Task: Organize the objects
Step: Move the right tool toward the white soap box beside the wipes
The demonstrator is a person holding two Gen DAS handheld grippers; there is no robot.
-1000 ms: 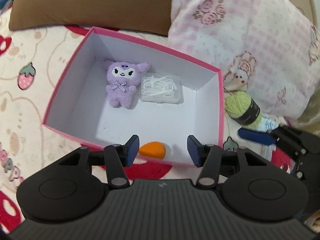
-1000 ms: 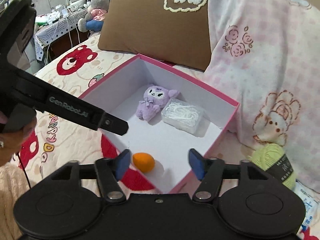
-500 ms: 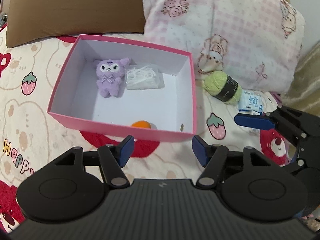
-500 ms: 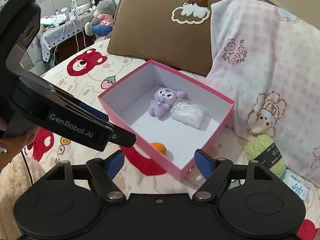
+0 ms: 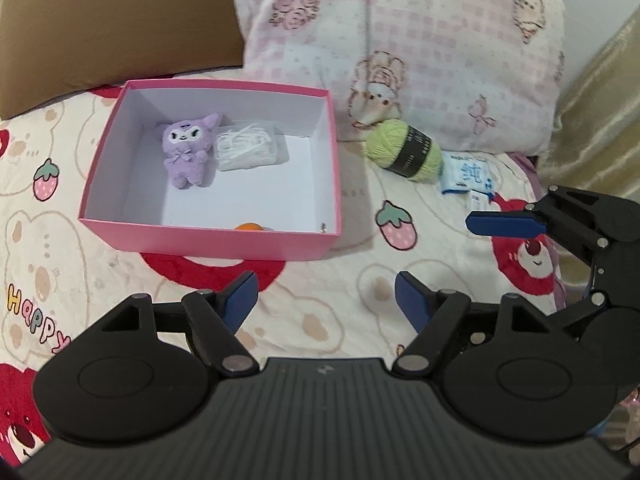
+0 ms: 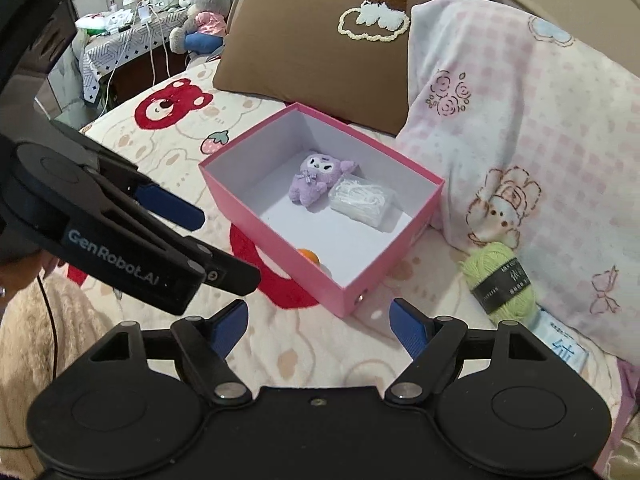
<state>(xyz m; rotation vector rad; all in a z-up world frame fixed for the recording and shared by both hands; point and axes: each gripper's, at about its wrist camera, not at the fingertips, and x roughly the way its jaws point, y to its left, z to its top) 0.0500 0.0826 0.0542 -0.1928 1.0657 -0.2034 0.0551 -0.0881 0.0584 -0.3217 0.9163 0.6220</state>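
Between placements, by the look of it – both pairs of fingers spread wide and carrying nothing, hovering over the bed (image 5: 328, 304) short of the pink box (image 5: 208, 236).

Left to right in the left wrist view: left gripper (image 5: 325, 294) low and central, gaping. Inside the box, a purple plush toy (image 5: 187, 152) face up near the far wall, touching a clear packet of white string (image 5: 249, 148) on its right; an orange ball (image 5: 248, 227) tucked against the near wall, mostly hidden. Beyond the box's right wall, a ball of green yarn (image 5: 404, 149) with a black label band, lying on its side against the pink pillow (image 5: 400, 40); just beside it a small blue-and-white packet (image 5: 466, 173). Right gripper (image 5: 520, 226) at the far right edge, near that packet, fingers parted in its own view (image 6: 318, 322).

Likely next: yarn into the box, probably with the right gripper. Calls for swinging right, closing across the soft body rather than the label – squashy, apt to roll on the blanket – then lifting over the box wall to the bare floor on the right
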